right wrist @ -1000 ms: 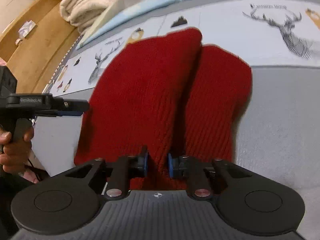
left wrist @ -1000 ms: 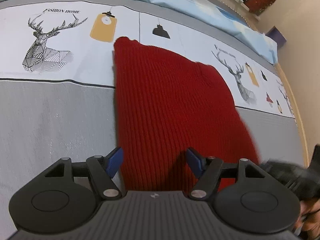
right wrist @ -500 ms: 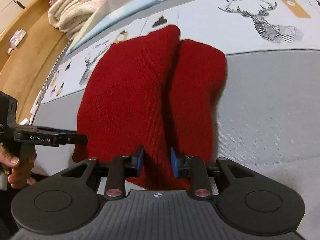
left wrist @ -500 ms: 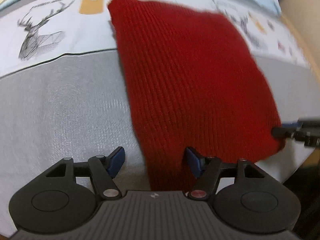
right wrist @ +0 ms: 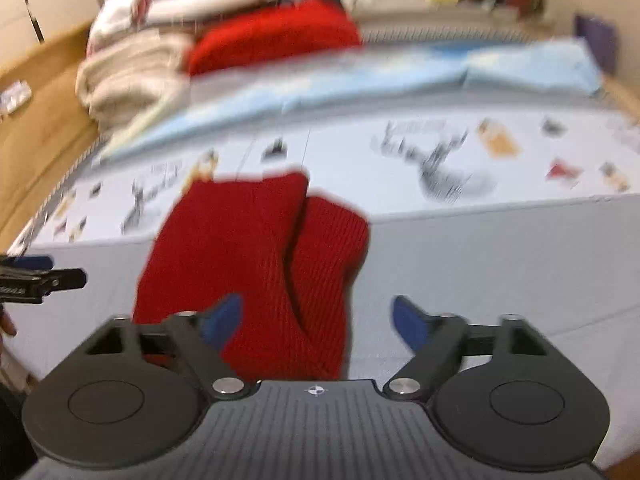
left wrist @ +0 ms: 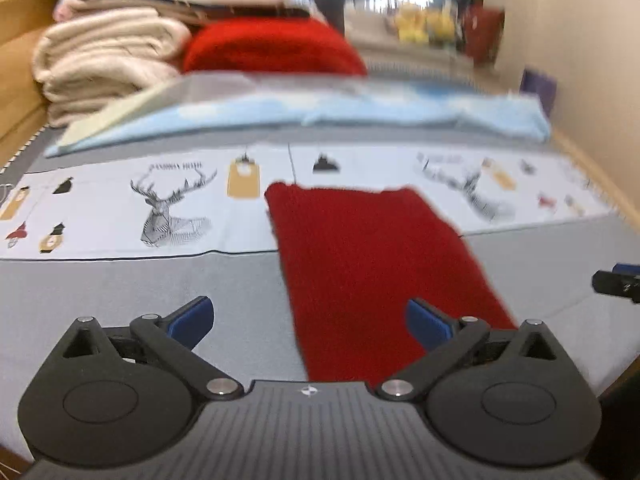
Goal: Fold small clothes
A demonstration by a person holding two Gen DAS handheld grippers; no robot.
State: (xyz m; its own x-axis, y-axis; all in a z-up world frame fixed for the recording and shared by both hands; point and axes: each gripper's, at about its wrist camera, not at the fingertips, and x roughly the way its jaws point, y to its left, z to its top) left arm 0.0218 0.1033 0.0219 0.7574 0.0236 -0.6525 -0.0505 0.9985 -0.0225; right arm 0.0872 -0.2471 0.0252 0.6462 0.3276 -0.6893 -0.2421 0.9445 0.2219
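Bed (left wrist: 100,280): grey sheet with a white band printed with deer heads and lamps across it. Light blue blanket (left wrist: 360,112) lies along the far side. Behind it, a stack of folded cream towels (left wrist: 104,64) and a red bundle (left wrist: 272,48), both blurred.

Red knit garment (left wrist: 372,256) lies flat on the bed, far edge over the printed band, near edge toward the claws. From the right wrist view it is folded lengthwise, one panel overlapping the other with a seam-like ridge down the middle (right wrist: 296,248).

Left claw (left wrist: 308,316): jaws have just been opening, now spread wide, above the garment's near left edge, nothing between the blue pads, not touching the knit.

Right claw (right wrist: 316,316): jaws have just been opening too, now spread wide, above the garment's near right part, nothing pinched.

Each claw's tip shows at the edge of the other's view.
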